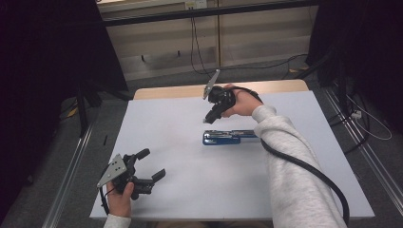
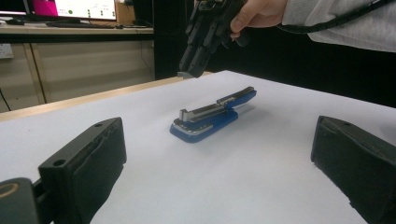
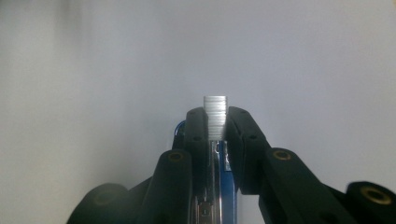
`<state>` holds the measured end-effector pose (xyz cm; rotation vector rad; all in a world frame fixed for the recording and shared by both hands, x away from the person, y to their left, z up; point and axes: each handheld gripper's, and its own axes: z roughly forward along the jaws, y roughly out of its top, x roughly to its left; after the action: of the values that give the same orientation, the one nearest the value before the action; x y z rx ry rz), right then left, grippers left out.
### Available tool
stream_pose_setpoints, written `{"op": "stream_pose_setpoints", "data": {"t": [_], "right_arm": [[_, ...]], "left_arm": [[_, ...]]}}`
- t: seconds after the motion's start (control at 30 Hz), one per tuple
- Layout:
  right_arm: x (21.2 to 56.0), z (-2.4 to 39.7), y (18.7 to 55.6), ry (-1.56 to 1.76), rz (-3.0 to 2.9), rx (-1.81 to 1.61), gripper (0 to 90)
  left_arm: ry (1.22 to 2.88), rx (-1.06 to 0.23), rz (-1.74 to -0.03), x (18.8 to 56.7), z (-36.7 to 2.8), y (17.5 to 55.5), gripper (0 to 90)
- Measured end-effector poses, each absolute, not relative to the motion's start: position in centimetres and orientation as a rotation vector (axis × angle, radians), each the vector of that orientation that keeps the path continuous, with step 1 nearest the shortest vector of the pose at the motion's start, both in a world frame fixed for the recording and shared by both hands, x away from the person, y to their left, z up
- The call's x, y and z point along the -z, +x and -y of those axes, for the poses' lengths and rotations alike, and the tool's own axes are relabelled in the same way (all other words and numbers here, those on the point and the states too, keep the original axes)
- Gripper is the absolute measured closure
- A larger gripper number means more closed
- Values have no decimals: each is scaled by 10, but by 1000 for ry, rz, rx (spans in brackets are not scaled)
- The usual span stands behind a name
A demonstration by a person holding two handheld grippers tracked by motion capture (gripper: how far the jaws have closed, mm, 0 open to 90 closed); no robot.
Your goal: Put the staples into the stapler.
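Right tool [image 3: 215, 122] pinches staple strip [image 3: 215, 114] above blue stapler [image 1: 227, 137].

The left tool [image 1: 146, 166] rests low at the near left of the bench [image 1: 166, 123], held in the left hand [image 1: 119, 192] with its jaws spread wide and nothing between them. The right tool [image 1: 207, 119] hangs raised and tilted downward, gripped by the right hand [image 1: 242, 103] on an outstretched, grey-sleeved forearm, jaws clamped on a strip of staples [image 3: 215, 116].

The right gripper [image 3: 215, 122] hides most of the blue stapler [image 3: 225, 186] beneath its jaws in its own view.
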<state>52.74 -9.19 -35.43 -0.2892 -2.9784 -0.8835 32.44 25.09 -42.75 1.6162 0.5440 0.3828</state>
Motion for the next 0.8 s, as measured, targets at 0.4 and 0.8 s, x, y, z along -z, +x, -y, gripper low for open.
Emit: {"op": "stream_pose_setpoints", "data": {"t": [0.4,0.8], "right_arm": [[361,91,527,-274,2976,884,784],[367,88,526,-279,2975,872,784]], "left_arm": [[1608,-371,-550,428,-250,324,32],[1610,-369,-551,428,-250,324,32]]}}
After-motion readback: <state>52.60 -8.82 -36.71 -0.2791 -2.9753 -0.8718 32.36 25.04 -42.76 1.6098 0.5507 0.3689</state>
